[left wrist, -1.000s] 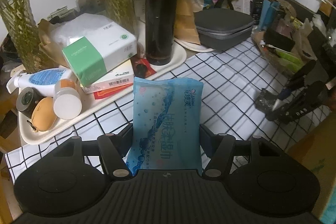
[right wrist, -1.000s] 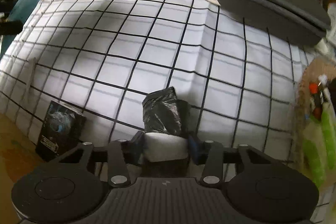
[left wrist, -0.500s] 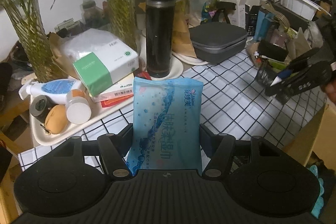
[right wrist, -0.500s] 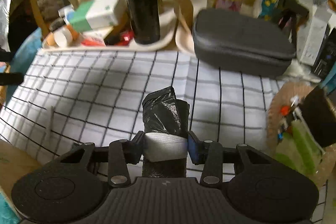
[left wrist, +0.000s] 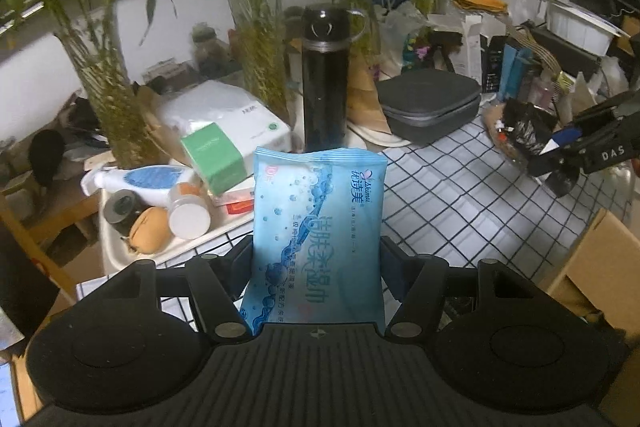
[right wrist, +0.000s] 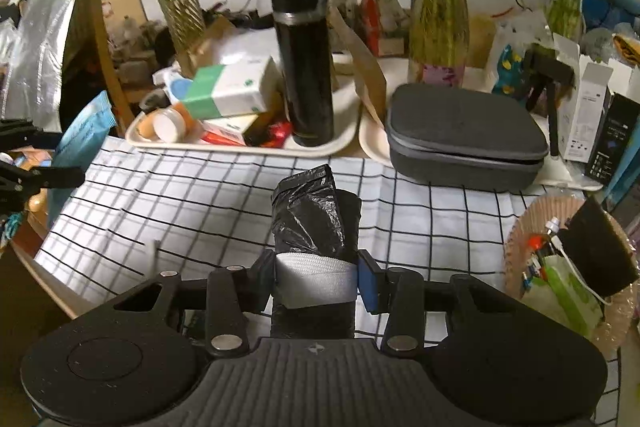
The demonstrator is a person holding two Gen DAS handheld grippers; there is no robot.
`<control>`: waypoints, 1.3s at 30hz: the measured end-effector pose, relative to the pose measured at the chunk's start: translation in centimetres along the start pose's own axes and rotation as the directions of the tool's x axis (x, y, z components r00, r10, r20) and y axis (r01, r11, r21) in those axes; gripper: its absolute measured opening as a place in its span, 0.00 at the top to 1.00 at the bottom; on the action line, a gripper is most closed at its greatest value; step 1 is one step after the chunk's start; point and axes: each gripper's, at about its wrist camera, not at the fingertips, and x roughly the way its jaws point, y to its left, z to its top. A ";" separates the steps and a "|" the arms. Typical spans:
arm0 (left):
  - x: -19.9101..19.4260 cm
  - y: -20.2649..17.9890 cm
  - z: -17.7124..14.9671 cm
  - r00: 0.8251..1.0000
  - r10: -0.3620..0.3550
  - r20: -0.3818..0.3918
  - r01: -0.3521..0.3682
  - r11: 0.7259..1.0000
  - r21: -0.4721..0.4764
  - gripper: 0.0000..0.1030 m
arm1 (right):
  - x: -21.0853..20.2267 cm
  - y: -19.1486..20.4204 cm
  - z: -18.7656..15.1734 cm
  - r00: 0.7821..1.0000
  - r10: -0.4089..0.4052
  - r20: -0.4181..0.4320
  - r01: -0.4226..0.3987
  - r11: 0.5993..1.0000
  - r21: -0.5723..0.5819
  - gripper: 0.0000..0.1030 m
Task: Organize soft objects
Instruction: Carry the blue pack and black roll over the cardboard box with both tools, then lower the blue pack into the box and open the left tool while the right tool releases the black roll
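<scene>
My left gripper [left wrist: 318, 263] is shut on a blue pack of wet wipes [left wrist: 318, 227], held upright above the checked tablecloth [left wrist: 460, 195]. My right gripper [right wrist: 316, 277] is shut on a roll of black plastic bags [right wrist: 314, 219] with a grey band around it, also lifted off the cloth [right wrist: 200, 203]. In the left wrist view the right gripper [left wrist: 576, 151] shows at the far right with the black roll [left wrist: 524, 127]. In the right wrist view the blue pack [right wrist: 82, 135] and the left gripper [right wrist: 24, 163] show at the left edge.
A cream tray [right wrist: 240, 147] at the back holds a black flask [right wrist: 304, 67], a green-and-white tissue box [right wrist: 228, 91], bottles and small items. A grey zip case [right wrist: 464, 139] lies right of it. Glass vases of bamboo [right wrist: 440, 27] line the back. A wicker basket [right wrist: 516, 239] of small items sits far right.
Both grippers have risen with their loads and tilted up, so the table looks smaller and more of the plants and back wall shows. The grips are unchanged.
</scene>
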 end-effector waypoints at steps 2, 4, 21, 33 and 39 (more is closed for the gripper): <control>-1.0 -0.4 0.0 1.000 -0.008 0.018 0.008 1.000 -0.008 0.39 | -0.9 0.0 0.0 1.000 0.013 0.020 -0.014 1.000 0.011 0.56; -2.0 -1.0 -0.1 0.999 -0.012 0.041 0.012 1.000 -0.005 0.39 | -1.7 -0.1 -0.1 0.999 0.028 0.038 -0.029 0.999 0.029 0.56; -7.7 -7.0 -3.5 0.974 -0.180 0.136 0.169 0.982 0.086 0.39 | -6.6 1.5 -2.7 0.977 0.168 0.130 -0.178 0.981 0.074 0.56; -8.5 -8.6 -7.1 0.954 -0.299 0.030 0.291 0.945 0.152 0.36 | -8.1 4.1 -4.7 0.966 0.225 0.124 -0.231 0.972 0.031 0.56; -7.9 -8.9 -7.6 0.953 -0.302 -0.027 0.302 0.937 0.176 0.31 | -8.4 4.9 -5.3 0.967 0.226 0.120 -0.230 0.973 0.023 0.56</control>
